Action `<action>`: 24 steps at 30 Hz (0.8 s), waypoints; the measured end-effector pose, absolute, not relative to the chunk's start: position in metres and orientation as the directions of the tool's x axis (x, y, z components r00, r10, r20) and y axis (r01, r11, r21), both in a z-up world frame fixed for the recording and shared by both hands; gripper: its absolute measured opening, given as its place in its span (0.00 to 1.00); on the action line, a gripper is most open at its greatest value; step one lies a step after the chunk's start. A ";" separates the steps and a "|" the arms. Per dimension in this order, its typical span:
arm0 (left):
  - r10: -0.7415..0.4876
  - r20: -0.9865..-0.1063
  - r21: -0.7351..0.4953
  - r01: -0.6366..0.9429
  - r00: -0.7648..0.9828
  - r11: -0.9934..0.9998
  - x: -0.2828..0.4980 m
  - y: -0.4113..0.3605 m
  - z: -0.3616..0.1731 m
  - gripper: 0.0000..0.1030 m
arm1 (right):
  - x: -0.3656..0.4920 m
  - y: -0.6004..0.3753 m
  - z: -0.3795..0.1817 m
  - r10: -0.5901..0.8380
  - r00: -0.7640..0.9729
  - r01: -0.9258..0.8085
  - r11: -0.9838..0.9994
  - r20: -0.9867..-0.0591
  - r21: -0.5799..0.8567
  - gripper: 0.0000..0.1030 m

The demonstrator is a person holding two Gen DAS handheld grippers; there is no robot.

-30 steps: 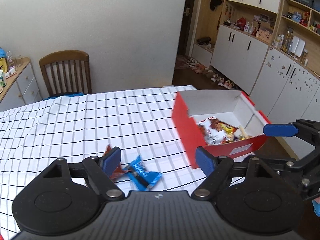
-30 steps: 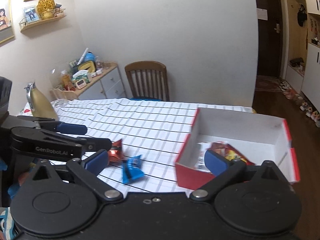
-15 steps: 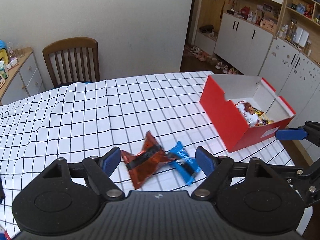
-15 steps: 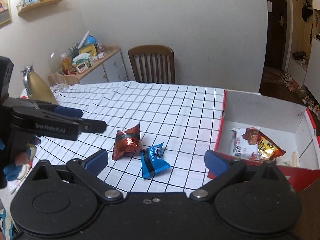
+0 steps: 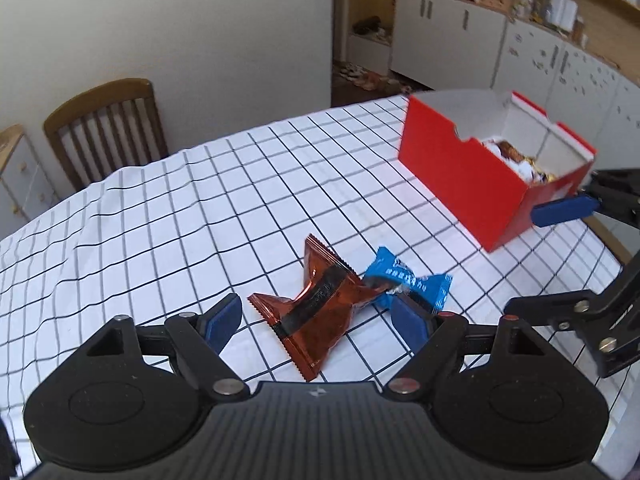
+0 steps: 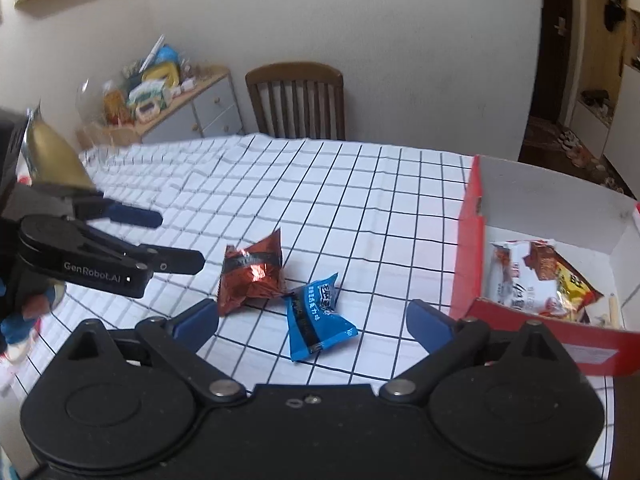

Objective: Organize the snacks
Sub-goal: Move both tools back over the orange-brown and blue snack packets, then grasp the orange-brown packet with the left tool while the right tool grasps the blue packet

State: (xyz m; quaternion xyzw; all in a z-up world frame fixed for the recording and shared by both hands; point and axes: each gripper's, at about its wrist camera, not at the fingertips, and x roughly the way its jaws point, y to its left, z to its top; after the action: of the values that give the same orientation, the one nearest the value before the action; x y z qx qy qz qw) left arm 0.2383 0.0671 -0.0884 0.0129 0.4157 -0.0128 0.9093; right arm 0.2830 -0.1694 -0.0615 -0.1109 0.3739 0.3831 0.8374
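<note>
A shiny orange-brown snack packet (image 5: 320,308) (image 6: 251,276) and a blue snack packet (image 5: 412,282) (image 6: 314,318) lie touching on the checked tablecloth. A red cardboard box (image 5: 464,178) (image 6: 474,248) with a white inside holds several snack packets (image 6: 536,276). My left gripper (image 5: 316,322) is open and empty, its fingers either side of the orange-brown packet; it also shows in the right wrist view (image 6: 160,236). My right gripper (image 6: 312,326) is open and empty, just in front of the blue packet.
The table has a white cloth with a black grid (image 5: 224,200). A wooden chair (image 5: 104,128) (image 6: 296,100) stands at the far side. A sideboard with clutter (image 6: 168,92) is at the back left. The box sits near the table's right edge.
Both grippers have moved down and closer to the two loose packets, which now lie between the fingers. The box has shifted to the right of both views. Both stay open.
</note>
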 end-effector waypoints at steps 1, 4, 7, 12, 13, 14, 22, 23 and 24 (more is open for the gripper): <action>-0.019 -0.760 0.016 0.047 0.650 0.999 0.240 0.067 -0.092 0.79 | 0.283 -0.166 -0.065 0.550 0.426 -0.735 0.674 -0.718 0.080 0.95; -0.026 -0.769 0.037 0.086 0.639 0.996 0.245 0.065 -0.104 0.79 | 0.282 -0.156 -0.077 0.520 0.424 -0.755 0.655 -0.741 0.028 0.90; -0.028 -0.776 0.047 0.102 0.631 0.994 0.251 0.065 -0.113 0.79 | 0.283 -0.147 -0.087 0.499 0.418 -0.772 0.635 -0.759 -0.007 0.88; -0.061 -0.783 0.007 0.106 0.619 0.994 0.264 0.071 -0.123 0.79 | 0.290 -0.134 -0.099 0.480 0.397 -0.790 0.612 -0.783 -0.025 0.85; -0.065 -0.786 0.002 0.108 0.615 0.994 0.266 0.071 -0.125 0.79 | 0.291 -0.132 -0.102 0.477 0.394 -0.797 0.603 -0.785 -0.034 0.83; -0.069 -0.789 0.000 0.112 0.610 0.994 0.269 0.072 -0.127 0.79 | 0.291 -0.129 -0.106 0.472 0.393 -0.805 0.592 -0.789 -0.046 0.82; -0.068 -0.800 0.039 0.165 0.597 0.986 0.284 0.064 -0.141 0.79 | 0.297 -0.110 -0.128 0.450 0.384 -0.837 0.538 -0.806 -0.098 0.76; -0.066 -0.798 0.055 0.182 0.599 0.982 0.284 0.062 -0.143 0.79 | 0.297 -0.107 -0.131 0.445 0.385 -0.842 0.527 -0.808 -0.111 0.75; -0.060 -0.796 0.074 0.197 0.602 0.978 0.285 0.060 -0.145 0.79 | 0.297 -0.104 -0.133 0.441 0.386 -0.848 0.516 -0.810 -0.124 0.74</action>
State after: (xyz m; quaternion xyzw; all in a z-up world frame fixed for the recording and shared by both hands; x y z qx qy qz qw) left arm 0.2845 0.0602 -0.1446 0.0773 0.4401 -0.0720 0.8917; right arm 0.2968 -0.1042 -0.1334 -0.2727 0.3728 0.4097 0.7867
